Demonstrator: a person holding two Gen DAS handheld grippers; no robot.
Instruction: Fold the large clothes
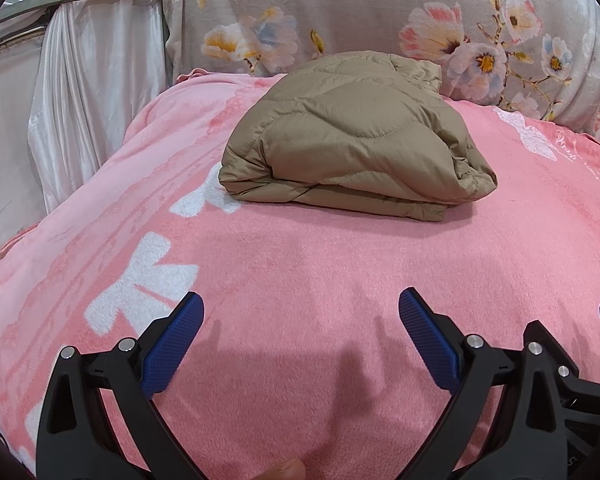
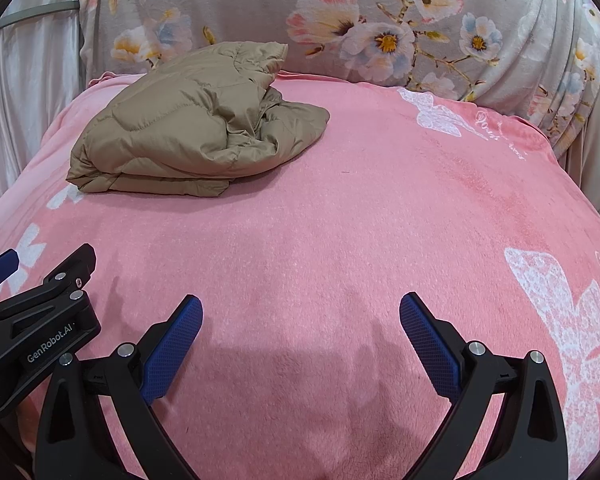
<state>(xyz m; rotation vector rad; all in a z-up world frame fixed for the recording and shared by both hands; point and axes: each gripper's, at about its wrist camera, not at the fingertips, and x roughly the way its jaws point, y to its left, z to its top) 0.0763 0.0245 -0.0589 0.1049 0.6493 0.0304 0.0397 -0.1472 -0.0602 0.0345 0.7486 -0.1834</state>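
Observation:
A tan quilted jacket point(image 1: 352, 136) lies folded into a thick bundle on the pink blanket point(image 1: 300, 272), toward the far side of the bed. It also shows in the right wrist view point(image 2: 188, 132) at upper left. My left gripper point(image 1: 300, 316) is open and empty, low over the blanket well in front of the jacket. My right gripper point(image 2: 300, 316) is open and empty, close beside the left one and to the right of the jacket. The left gripper's body shows at lower left in the right wrist view point(image 2: 40, 320).
A grey floral cover point(image 1: 380, 12) rises behind the bed, also in the right wrist view point(image 2: 380, 20). White satin curtains point(image 1: 72, 92) hang at the left. The pink blanket point(image 2: 380, 220) has white bow prints.

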